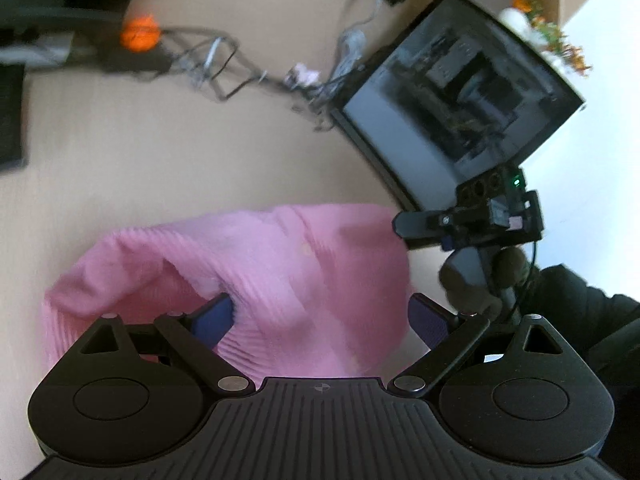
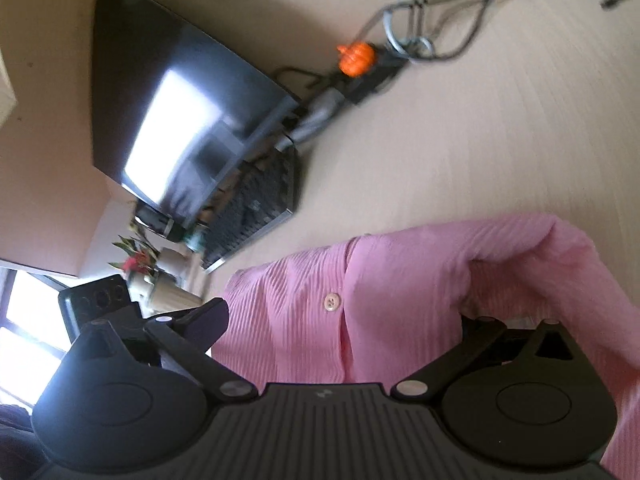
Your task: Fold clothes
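A pink ribbed shirt (image 1: 280, 280) with a button placket lies bunched on the light wooden table (image 1: 160, 152). My left gripper (image 1: 320, 320) is open, its blue pads spread wide with the fabric between them. In the right wrist view the same shirt (image 2: 400, 300) shows a button (image 2: 332, 302). My right gripper (image 2: 340, 324) is open too; its left finger stands beside the shirt and its right finger is hidden under a fold. The right gripper also shows in the left wrist view (image 1: 472, 224), held in a gloved hand at the shirt's right edge.
A dark monitor (image 1: 460, 92) stands on the table beyond the shirt, with a keyboard (image 2: 260, 200) under it. An orange toy pumpkin (image 2: 356, 58) and tangled cables (image 1: 224, 64) lie farther back. Plants (image 2: 136, 260) stand near a window.
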